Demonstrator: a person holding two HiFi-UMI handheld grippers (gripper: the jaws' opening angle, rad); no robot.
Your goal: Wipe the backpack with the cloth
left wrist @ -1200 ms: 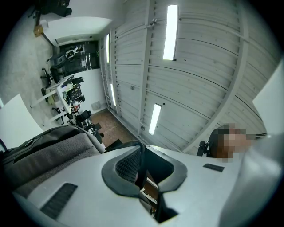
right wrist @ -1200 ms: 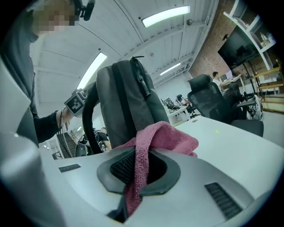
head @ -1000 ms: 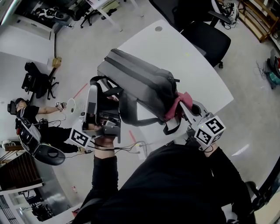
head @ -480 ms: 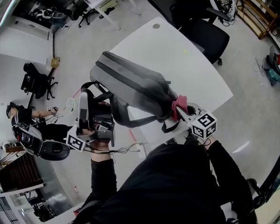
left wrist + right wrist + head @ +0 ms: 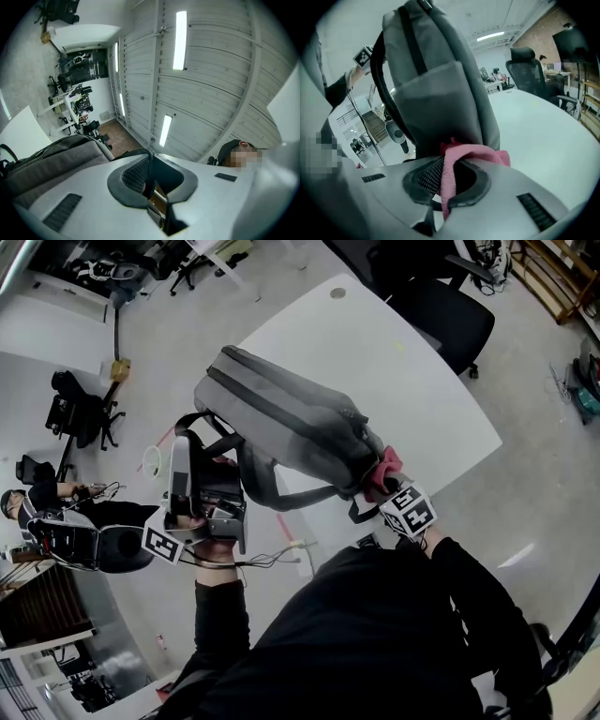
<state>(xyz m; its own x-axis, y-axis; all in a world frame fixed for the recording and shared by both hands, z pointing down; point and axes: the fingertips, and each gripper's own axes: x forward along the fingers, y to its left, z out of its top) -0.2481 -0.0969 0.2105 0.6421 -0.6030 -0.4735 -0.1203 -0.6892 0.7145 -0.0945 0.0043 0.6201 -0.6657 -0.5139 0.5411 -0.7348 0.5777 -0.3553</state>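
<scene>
A grey backpack (image 5: 281, 423) hangs tilted above the white table (image 5: 412, 381). My left gripper (image 5: 199, 439) holds it up from the left, shut on a thin black strap (image 5: 133, 153) that runs between its jaws (image 5: 150, 176). In the left gripper view the grey backpack (image 5: 47, 159) lies at the lower left. My right gripper (image 5: 382, 488) is at the bag's lower right end, shut on a pink cloth (image 5: 384, 470). In the right gripper view the cloth (image 5: 473, 152) bunches over the jaws (image 5: 447, 180) and presses against the backpack (image 5: 436, 79), which towers just above.
The table (image 5: 543, 136) stretches to the right beneath the bag. A black office chair (image 5: 441, 315) stands at its far side. Another person (image 5: 56, 512) sits on the floor at the far left, beside chairs and equipment. Cables hang below my left hand.
My right gripper has come down and left along the backpack's lower end, carrying the pink cloth over the fabric. The left gripper keeps its hold and has stayed about still.
</scene>
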